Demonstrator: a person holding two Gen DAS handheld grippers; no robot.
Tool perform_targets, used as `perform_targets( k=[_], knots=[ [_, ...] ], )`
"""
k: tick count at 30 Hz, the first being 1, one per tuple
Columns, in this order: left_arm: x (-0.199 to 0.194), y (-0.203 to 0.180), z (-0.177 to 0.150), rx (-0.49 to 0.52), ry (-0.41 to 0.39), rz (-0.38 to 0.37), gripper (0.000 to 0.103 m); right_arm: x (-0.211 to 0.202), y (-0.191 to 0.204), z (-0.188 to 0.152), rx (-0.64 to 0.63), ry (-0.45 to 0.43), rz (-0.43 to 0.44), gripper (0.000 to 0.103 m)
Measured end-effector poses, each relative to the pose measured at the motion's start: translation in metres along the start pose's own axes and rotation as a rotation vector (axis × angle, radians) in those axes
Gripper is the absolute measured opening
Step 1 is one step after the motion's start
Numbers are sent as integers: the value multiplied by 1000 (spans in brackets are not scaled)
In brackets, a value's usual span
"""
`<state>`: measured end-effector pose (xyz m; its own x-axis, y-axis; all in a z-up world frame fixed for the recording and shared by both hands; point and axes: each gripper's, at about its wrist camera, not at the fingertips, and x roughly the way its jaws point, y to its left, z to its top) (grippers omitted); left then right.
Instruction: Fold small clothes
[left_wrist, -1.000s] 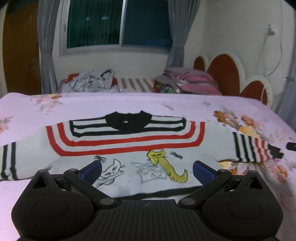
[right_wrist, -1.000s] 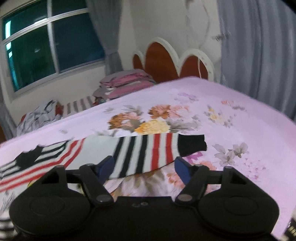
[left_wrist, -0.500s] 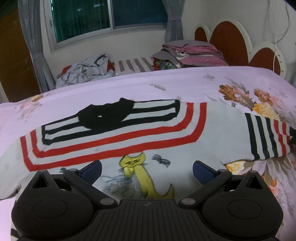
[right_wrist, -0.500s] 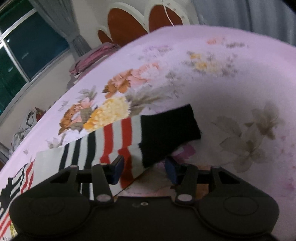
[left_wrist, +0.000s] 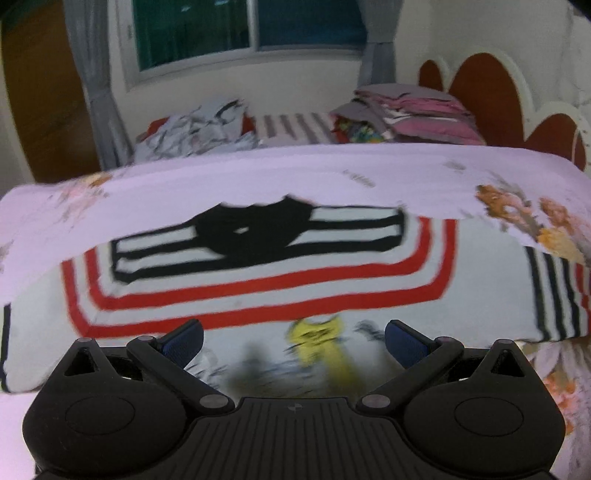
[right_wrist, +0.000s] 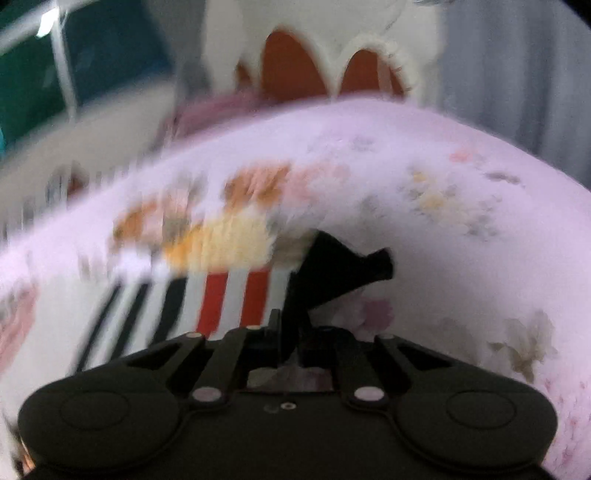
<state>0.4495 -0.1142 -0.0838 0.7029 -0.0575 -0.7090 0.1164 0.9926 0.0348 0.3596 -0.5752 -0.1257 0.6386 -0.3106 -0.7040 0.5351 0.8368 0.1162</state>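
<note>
A small white sweater (left_wrist: 258, 295) with red and black stripes, a black collar and cat drawings lies flat on the pink floral bed. My left gripper (left_wrist: 293, 341) is open and empty, low over the sweater's front near the yellow cat (left_wrist: 321, 339). My right gripper (right_wrist: 291, 332) is shut on the black cuff (right_wrist: 332, 269) of the striped right sleeve (right_wrist: 221, 299) and lifts it a little off the bed. The right wrist view is blurred by motion.
The pink floral bedspread (left_wrist: 332, 173) stretches beyond the sweater. A pile of loose clothes (left_wrist: 199, 129) and a stack of folded clothes (left_wrist: 417, 110) lie at the far side. A red and white headboard (left_wrist: 517, 99) stands at the right.
My right gripper has come down on the sleeve's black cuff, shut on it and raised it. My left gripper has stayed open and shifted over the sweater's front.
</note>
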Motion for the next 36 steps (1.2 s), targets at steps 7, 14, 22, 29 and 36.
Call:
perform_targets(
  k=[7,14,22,29,36],
  knots=[
    [10,80,-11,-102,28,-13,103,-55,89,10,-142,-142,227,8],
    [20,136,-14,-118,28,-76,103,-73,219,-24,-283,-66,446,8],
    [20,188,-17,-199,4,-89,103,-84,339,-87,-478,-11,528,8],
    [26,206,-21,-229,8,-73,103,-71,389,-140,-596,80,537,10],
    [35,193,-20,-255,14,-205,103,-107,370,-131,-561,-16,616,43]
  ],
)
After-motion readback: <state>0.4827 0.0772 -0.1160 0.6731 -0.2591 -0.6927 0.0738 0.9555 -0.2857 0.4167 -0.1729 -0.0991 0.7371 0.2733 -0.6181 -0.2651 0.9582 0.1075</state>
